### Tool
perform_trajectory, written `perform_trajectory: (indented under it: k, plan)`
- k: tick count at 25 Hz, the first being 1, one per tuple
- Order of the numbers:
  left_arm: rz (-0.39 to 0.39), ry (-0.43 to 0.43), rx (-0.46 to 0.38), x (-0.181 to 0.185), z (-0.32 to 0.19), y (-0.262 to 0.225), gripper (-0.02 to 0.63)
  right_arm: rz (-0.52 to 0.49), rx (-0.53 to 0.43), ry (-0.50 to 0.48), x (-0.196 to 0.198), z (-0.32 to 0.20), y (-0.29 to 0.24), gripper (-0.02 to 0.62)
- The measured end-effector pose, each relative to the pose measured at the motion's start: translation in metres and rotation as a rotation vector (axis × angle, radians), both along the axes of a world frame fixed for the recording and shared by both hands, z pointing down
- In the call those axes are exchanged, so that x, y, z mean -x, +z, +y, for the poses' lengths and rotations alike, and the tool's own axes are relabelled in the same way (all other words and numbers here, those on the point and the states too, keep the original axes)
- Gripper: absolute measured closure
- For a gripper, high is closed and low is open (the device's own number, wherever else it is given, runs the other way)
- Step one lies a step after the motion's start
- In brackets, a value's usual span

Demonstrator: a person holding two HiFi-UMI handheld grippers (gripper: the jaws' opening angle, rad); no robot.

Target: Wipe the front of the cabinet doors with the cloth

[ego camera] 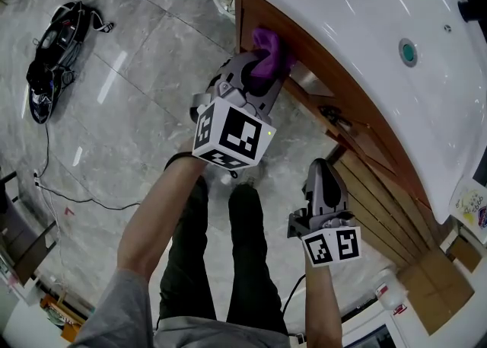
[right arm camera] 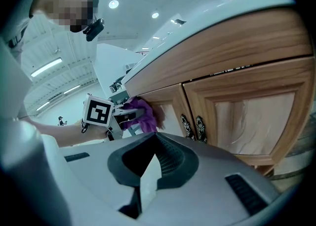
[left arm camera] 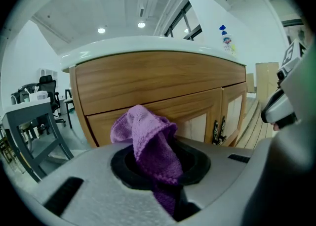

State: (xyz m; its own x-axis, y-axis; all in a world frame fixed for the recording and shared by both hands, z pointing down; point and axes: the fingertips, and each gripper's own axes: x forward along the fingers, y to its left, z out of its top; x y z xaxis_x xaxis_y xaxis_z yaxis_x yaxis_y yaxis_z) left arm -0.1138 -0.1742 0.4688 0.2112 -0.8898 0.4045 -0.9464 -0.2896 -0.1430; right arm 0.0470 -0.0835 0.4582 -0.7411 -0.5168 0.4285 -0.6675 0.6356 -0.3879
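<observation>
Left gripper [ego camera: 257, 78] is clenched on the purple cloth [ego camera: 268, 55]; the left gripper view shows the cloth [left arm camera: 150, 146] pinched in the jaw slot, with a loose fold bunched up above it. The cloth is pressed on the wooden cabinet [ego camera: 358, 137] front near its far-left end, just under the white countertop [ego camera: 358, 19] edge. From the right gripper view it sits on the upper part of the left door [right arm camera: 167, 113], left of the paired dark door handles [right arm camera: 192, 127]. Right gripper [ego camera: 321, 175] is lower and nearer, to the right of the left one, close to the doors but not touching. Its jaws are closed together with nothing between them, and it points at the right door [right arm camera: 247, 116]. A round drain [ego camera: 409, 52] is set in the countertop and a bottle [left arm camera: 226, 39] stands on top near the right end. The marble floor [ego camera: 137, 110] has a black bag [ego camera: 57, 42] far left, with a cable [ego camera: 53, 186] trailing from it.
</observation>
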Motion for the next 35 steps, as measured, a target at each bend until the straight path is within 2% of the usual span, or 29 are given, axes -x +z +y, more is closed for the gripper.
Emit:
perform_trajectory:
  k: [11,28,35]
  plan:
    - [0.006,0.059,0.008,-0.037,0.001,0.000,0.535,-0.008,0.005,0.028,-0.018,0.004,0.002,0.587]
    - [0.022,0.190,0.021,-0.118,0.002,0.001,0.535,-0.023,0.002,0.087,-0.053,0.007,0.000,0.588]
    - [0.027,0.202,0.028,-0.130,0.003,0.001,0.535,-0.032,0.003,0.116,-0.066,0.008,0.001,0.588]
